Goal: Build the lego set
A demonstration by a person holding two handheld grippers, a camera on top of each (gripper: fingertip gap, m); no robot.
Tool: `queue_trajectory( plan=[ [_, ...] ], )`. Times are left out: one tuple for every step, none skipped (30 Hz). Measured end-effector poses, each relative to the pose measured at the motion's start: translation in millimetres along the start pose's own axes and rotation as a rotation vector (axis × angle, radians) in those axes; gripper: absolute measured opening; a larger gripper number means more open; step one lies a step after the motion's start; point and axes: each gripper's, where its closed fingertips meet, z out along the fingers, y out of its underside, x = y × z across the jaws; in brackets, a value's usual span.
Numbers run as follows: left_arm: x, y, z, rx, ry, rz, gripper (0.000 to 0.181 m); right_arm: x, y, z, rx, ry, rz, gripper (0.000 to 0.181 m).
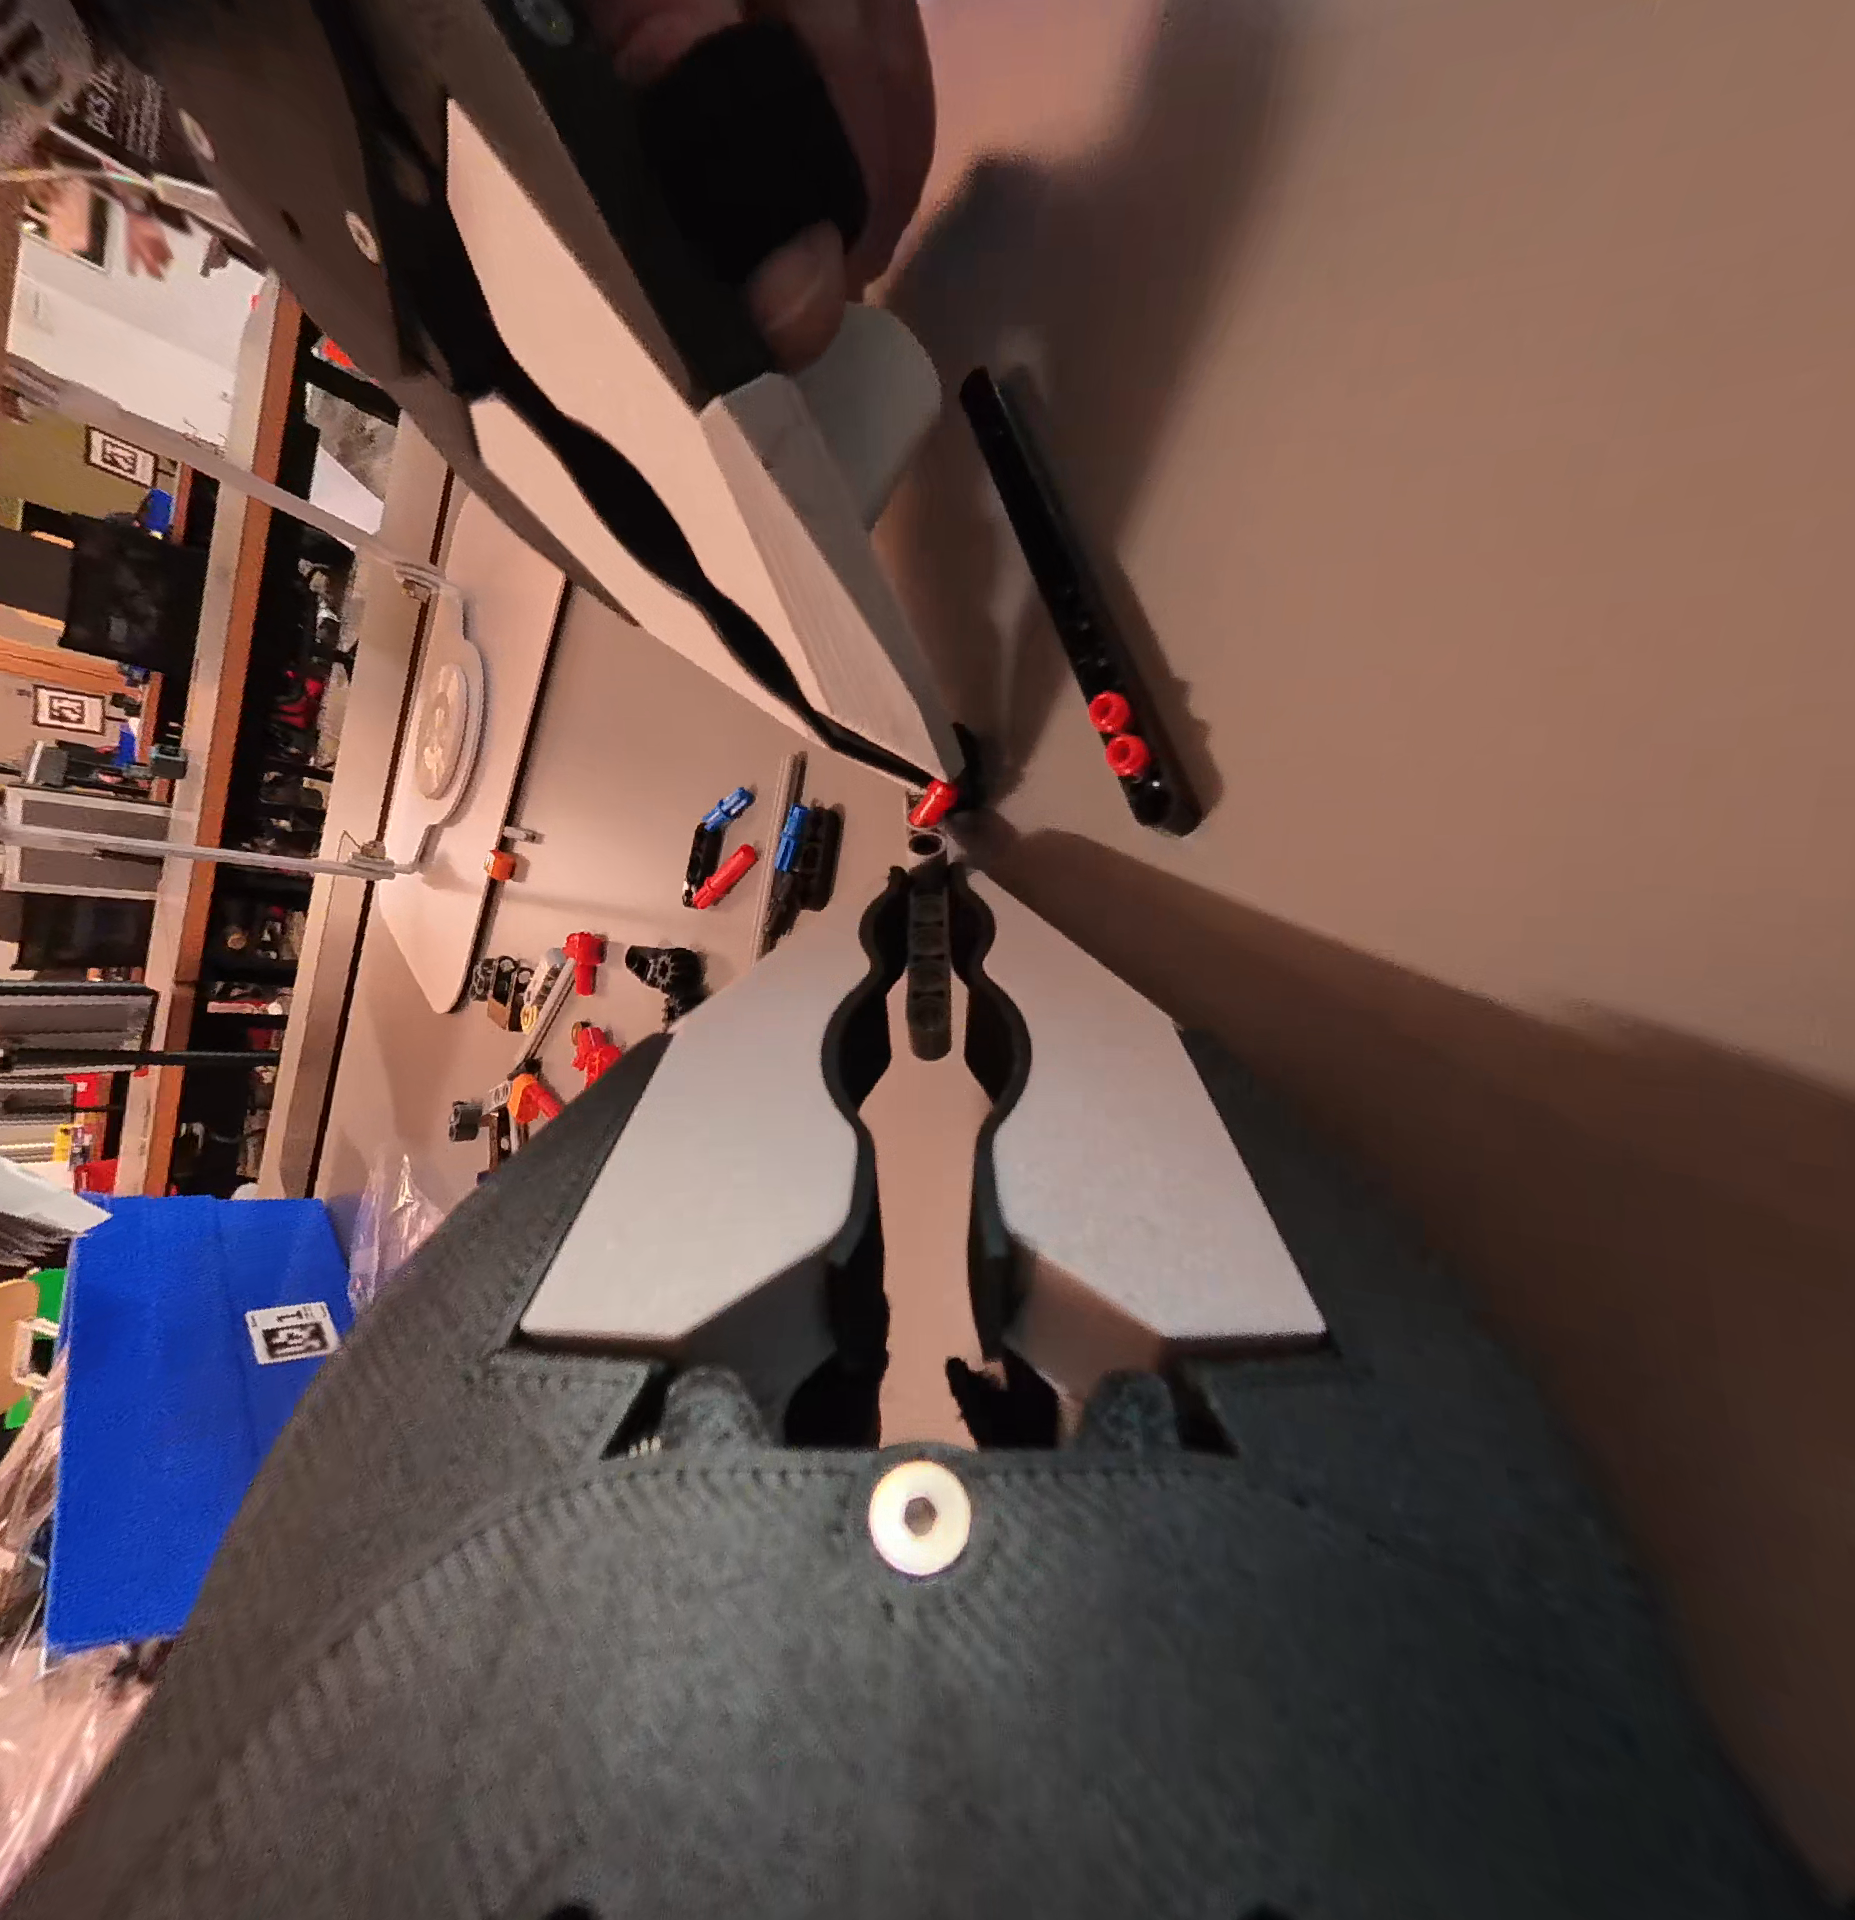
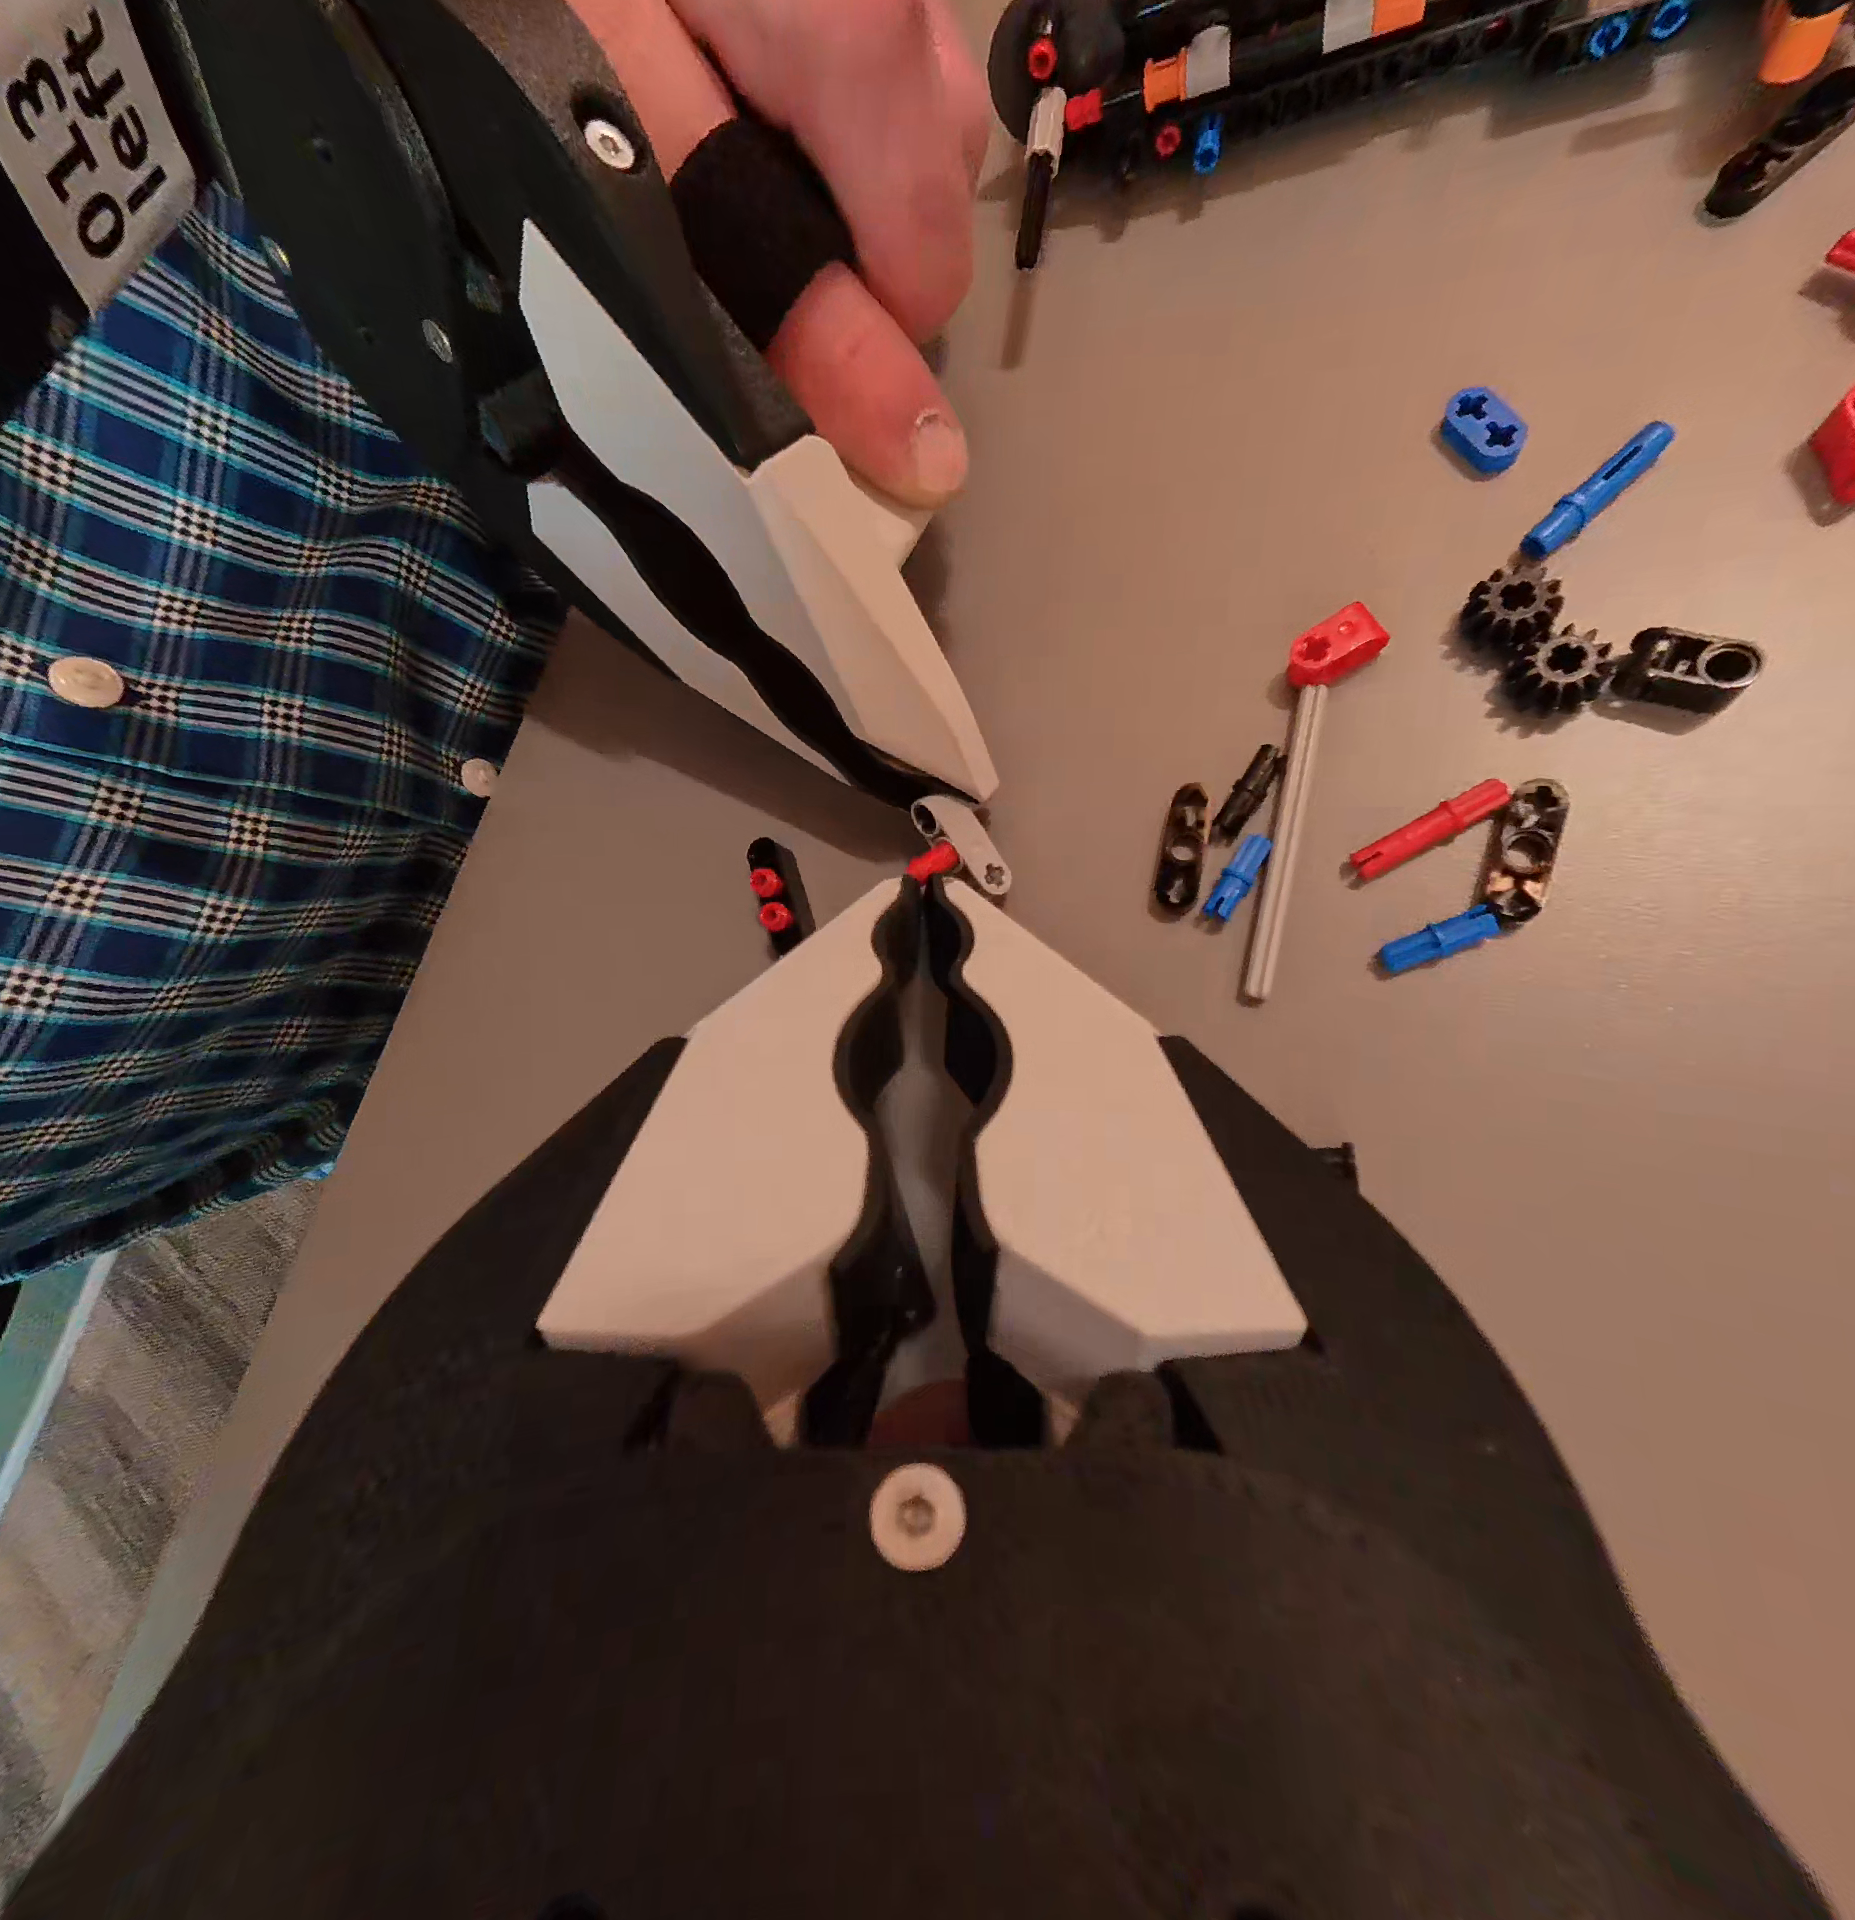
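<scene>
Right gripper (image 2: 928,883) pinching red pin (image 2: 935,858); left gripper (image 1: 928,878) clamping grey connector (image 1: 925,844), labelled.

Lighting: warm, dim indoor. Left wrist view: surface (image 1: 1525,416) smeared by motion blur, broad soft shadows; background shelves bent by wide-angle distortion. Right wrist view: sharper, evenly lit surface (image 2: 1422,1143); short soft shadows beside small parts; blurred edges.
</scene>
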Motion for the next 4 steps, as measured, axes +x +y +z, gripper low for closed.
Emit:
queue_trajectory(
  plan=[
    [0.0, -0.1, 0.1, 0.002, 0.000, 0.006, 0.005, 0.0, 0.1, 0.0, 0.004, -0.006, 0.005, 0.000],
    [-0.1, 0.0, 0.2, 0.003, -0.001, 0.011, 0.005, 0.1, 0.0, 0.0, 0.008, -0.008, 0.007, 0.000],
    [-0.5, 0.3, 0.3, 0.001, -0.002, 0.015, 0.005, 0.3, -0.1, 0.1, 0.009, -0.006, 0.006, 0.000],
    [-0.5, 0.1, 0.4, 0.003, -0.001, 0.016, 0.005, 0.4, -0.1, 0.2, 0.008, 0.002, -0.001, 0.000]
  ],
)
